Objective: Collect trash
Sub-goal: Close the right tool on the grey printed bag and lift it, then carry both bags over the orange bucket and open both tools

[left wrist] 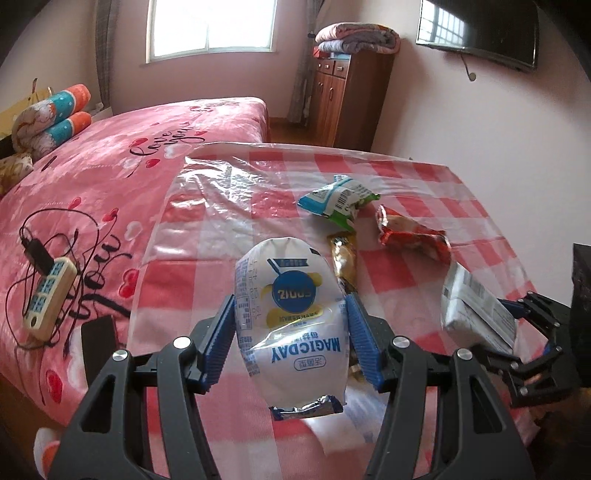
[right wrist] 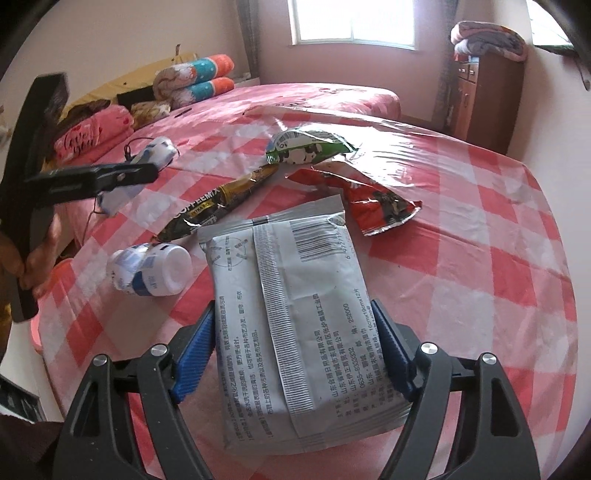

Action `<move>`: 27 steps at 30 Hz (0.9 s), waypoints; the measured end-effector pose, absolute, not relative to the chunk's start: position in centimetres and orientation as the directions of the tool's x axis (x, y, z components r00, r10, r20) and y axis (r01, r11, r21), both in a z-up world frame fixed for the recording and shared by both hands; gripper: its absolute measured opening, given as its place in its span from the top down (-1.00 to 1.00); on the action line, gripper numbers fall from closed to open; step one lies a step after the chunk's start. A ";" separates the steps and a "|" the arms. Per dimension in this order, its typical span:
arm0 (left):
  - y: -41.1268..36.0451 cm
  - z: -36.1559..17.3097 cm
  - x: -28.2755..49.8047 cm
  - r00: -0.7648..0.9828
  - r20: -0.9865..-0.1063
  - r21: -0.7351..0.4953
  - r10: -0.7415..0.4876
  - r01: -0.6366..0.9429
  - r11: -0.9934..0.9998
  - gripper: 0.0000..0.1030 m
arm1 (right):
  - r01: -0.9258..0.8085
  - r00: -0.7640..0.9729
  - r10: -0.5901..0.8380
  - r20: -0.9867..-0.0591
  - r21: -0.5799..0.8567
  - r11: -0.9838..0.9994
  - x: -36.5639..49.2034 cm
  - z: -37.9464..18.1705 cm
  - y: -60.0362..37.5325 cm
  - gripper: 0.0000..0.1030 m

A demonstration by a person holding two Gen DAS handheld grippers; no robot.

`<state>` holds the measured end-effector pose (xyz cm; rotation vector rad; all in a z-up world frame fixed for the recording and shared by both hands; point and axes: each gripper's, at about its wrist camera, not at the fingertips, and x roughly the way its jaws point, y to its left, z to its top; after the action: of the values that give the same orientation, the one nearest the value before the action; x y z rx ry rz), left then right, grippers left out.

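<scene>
My left gripper point(left wrist: 290, 321) is shut on a white and blue MAGICDAY wrapper point(left wrist: 291, 325) and holds it above the red-checked table point(left wrist: 424, 184). It also shows in the right wrist view point(right wrist: 147, 158). My right gripper point(right wrist: 293, 336) is shut on a grey wipes packet point(right wrist: 295, 321), also seen at the right of the left wrist view point(left wrist: 476, 306). On the table lie a green and white wrapper point(right wrist: 306, 147), a red wrapper point(right wrist: 373, 195), a black coffee-mix sachet point(right wrist: 218, 199) and a small white bottle point(right wrist: 155, 269) on its side.
A bed with a pink cover point(left wrist: 110, 155) stands left of the table, with a power strip and cables point(left wrist: 48, 291) on it. A wooden cabinet point(left wrist: 347, 92) with folded blankets stands at the back. A TV point(left wrist: 480, 33) hangs on the right wall.
</scene>
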<state>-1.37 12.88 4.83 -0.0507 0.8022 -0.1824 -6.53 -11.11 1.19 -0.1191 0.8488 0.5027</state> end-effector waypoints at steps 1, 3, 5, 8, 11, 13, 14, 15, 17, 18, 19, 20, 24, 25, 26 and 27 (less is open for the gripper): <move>13.0 5.0 -2.0 0.682 -0.707 -0.121 -0.187 0.144 0.982 -0.17 | -0.464 0.554 0.379 -0.741 0.103 0.880 -6.8 1.4 -11.2 -0.52; 13.3 5.1 -3.1 0.685 -0.703 -0.130 -0.192 0.141 0.981 -0.17 | -0.456 0.553 0.384 -0.739 0.117 0.882 -7.2 1.5 -11.3 -0.52; 13.6 5.2 -4.3 0.685 -0.700 -0.143 -0.199 0.138 0.980 -0.17 | -0.445 0.556 0.387 -0.736 0.130 0.886 -7.7 1.7 -11.4 -0.52; 14.0 5.0 -5.8 0.682 -0.702 -0.158 -0.204 0.131 0.979 -0.17 | -0.430 0.556 0.397 -0.730 0.156 0.889 -8.4 1.9 -11.4 -0.52; 14.3 4.7 -7.3 0.678 -0.705 -0.165 -0.206 0.126 0.978 -0.17 | -0.417 0.544 0.414 -0.730 0.193 0.888 -9.1 2.0 -11.3 -0.52; 14.5 4.7 -8.1 0.681 -0.705 -0.162 -0.200 0.119 0.979 -0.17 | -0.410 0.538 0.424 -0.729 0.214 0.887 -9.5 2.0 -11.1 -0.52; 14.8 4.7 -8.6 0.683 -0.703 -0.163 -0.198 0.116 0.980 -0.17 | -0.406 0.532 0.432 -0.728 0.228 0.885 -9.7 2.0 -10.9 -0.52; 14.9 4.7 -9.0 0.685 -0.702 -0.163 -0.196 0.114 0.980 -0.17 | -0.404 0.529 0.437 -0.727 0.237 0.884 -9.9 2.1 -10.8 -0.52; 15.3 4.9 -10.1 0.691 -0.698 -0.157 -0.191 0.112 0.981 -0.17 | -0.403 0.522 0.456 -0.721 0.263 0.877 -10.5 2.3 -10.5 -0.52; 15.5 5.0 -10.5 0.693 -0.696 -0.153 -0.187 0.111 0.982 -0.17 | -0.402 0.515 0.472 -0.715 0.285 0.870 -10.7 2.5 -10.4 -0.52; 15.8 5.1 -11.1 0.697 -0.694 -0.148 -0.181 0.108 0.983 -0.17 | -0.401 0.511 0.482 -0.712 0.298 0.866 -10.8 2.6 -10.2 -0.52; 16.1 5.3 -11.6 0.700 -0.692 -0.147 -0.177 0.103 0.984 -0.17 | -0.403 0.506 0.495 -0.706 0.315 0.860 -11.0 2.8 -10.0 -0.52; 17.2 5.4 -13.8 0.707 -0.687 -0.150 -0.165 0.083 0.985 -0.17 | -0.430 0.490 0.538 -0.686 0.346 0.834 -11.9 4.2 -8.6 -0.52; 17.4 5.4 -14.2 0.708 -0.687 -0.152 -0.163 0.079 0.985 -0.17 | -0.441 0.485 0.547 -0.682 0.349 0.827 -12.2 4.6 -8.0 -0.52; 17.8 5.3 -14.7 0.708 -0.687 -0.157 -0.161 0.072 0.985 -0.17 | -0.452 0.480 0.556 -0.679 0.352 0.819 -12.4 5.0 -7.4 -0.52; 18.0 5.2 -15.2 0.709 -0.688 -0.157 -0.157 0.066 0.985 -0.17 | -0.463 0.474 0.564 -0.677 0.353 0.813 -12.7 5.3 -6.9 -0.52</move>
<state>-15.15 18.03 5.22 -0.1237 0.7740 -0.1243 -12.66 -6.85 5.26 0.1269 0.8747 0.6303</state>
